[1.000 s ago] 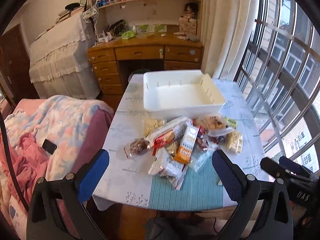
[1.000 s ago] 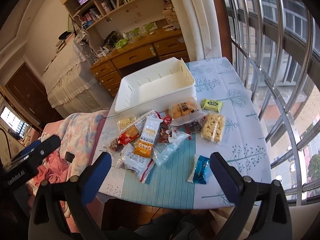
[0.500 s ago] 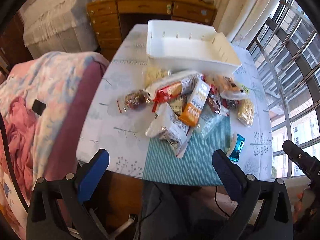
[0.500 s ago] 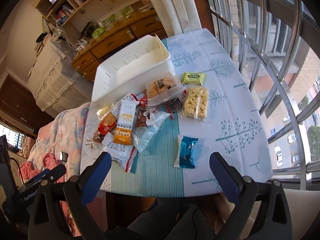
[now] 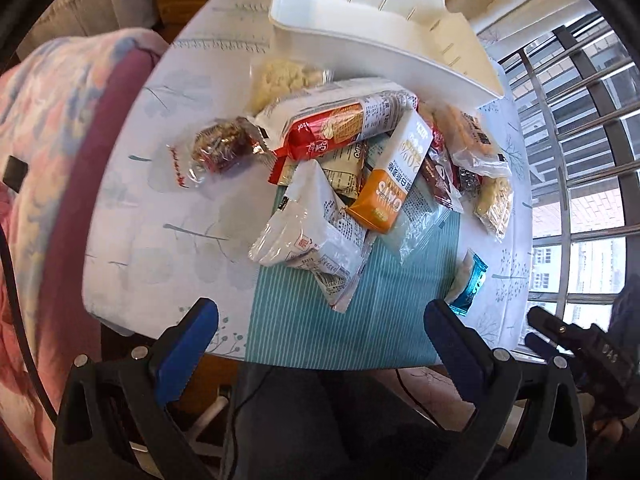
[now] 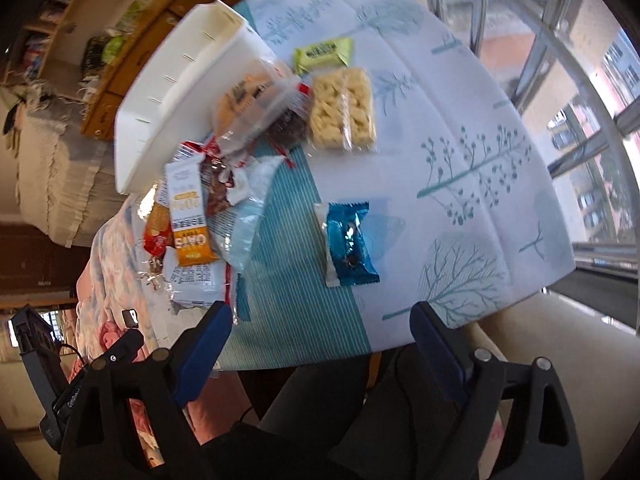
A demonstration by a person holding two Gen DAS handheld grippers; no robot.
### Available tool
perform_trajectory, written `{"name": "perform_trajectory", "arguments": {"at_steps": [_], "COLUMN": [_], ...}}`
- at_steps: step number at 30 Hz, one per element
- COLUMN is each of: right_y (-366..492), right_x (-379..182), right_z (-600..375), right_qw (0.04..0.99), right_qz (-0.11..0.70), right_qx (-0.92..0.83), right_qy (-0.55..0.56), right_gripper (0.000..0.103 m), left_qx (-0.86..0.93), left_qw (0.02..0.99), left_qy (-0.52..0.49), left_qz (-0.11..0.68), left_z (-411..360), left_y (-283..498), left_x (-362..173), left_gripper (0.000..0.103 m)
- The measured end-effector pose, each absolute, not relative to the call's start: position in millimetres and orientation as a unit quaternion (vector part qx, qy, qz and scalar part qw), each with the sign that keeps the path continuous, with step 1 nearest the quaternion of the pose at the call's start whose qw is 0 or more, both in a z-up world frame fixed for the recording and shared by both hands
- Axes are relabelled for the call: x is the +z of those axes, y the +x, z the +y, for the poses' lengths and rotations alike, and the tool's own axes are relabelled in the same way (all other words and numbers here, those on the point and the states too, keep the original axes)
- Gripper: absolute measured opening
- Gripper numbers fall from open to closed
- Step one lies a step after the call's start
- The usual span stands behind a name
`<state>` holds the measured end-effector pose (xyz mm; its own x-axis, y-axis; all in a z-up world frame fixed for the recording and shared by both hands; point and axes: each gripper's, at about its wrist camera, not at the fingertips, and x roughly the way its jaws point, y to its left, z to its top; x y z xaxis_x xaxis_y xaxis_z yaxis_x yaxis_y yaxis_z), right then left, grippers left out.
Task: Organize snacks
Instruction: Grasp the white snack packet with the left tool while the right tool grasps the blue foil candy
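Both grippers have dipped toward the snack pile (image 5: pixel 360 168), which lies heaped on the table (image 5: pixel 168 224) just in front of the empty white bin (image 5: pixel 372 20). The blue-wrapped snack (image 6: pixel 350 238) lies apart, nearer the right gripper (image 6: pixel 320 320), whose jaws have just been closing slightly yet stand wide with nothing between them. The left gripper (image 5: pixel 320 316) gapes wide too, holding nothing.

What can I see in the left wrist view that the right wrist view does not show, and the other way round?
Only the left wrist view shows the brown snack in clear wrap and the pale snack near the bin. Only the right wrist view shows the green packet. Both show the white bin, the orange packet, the blue packet and the striped mat.
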<state>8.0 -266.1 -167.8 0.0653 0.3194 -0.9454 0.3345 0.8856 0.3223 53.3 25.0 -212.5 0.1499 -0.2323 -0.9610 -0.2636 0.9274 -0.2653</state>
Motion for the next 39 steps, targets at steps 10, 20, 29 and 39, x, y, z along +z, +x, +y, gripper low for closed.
{"name": "perform_trajectory", "arguments": {"at_steps": [10,20,29,39], "right_y": [24,37,55,75], "right_x": [-227,-260,-269,-279], "right_z": [-255,-240,-217,-206], "right_qw": [0.604,0.587,0.594,0.605], "right_qz": [0.751,0.766,0.764,0.759], "right_qx": [-0.090,-0.131,-0.125,-0.102], "right_qy": [0.251,0.229,0.221,0.219], "right_gripper": [0.083,0.072,0.039,0.034], "left_qx": [-0.021,-0.064,-0.070,-0.072], "left_qw": [0.653,0.607,0.576,0.566], "left_qy": [-0.186,-0.173,-0.179,-0.195], "left_qz": [0.734,0.773,0.795,0.798], "left_z": [34,27,19,7], "left_y": [100,129,148,139], "left_x": [-273,-308,-333,-337], "left_gripper": [0.102,0.096,0.076,0.056]}}
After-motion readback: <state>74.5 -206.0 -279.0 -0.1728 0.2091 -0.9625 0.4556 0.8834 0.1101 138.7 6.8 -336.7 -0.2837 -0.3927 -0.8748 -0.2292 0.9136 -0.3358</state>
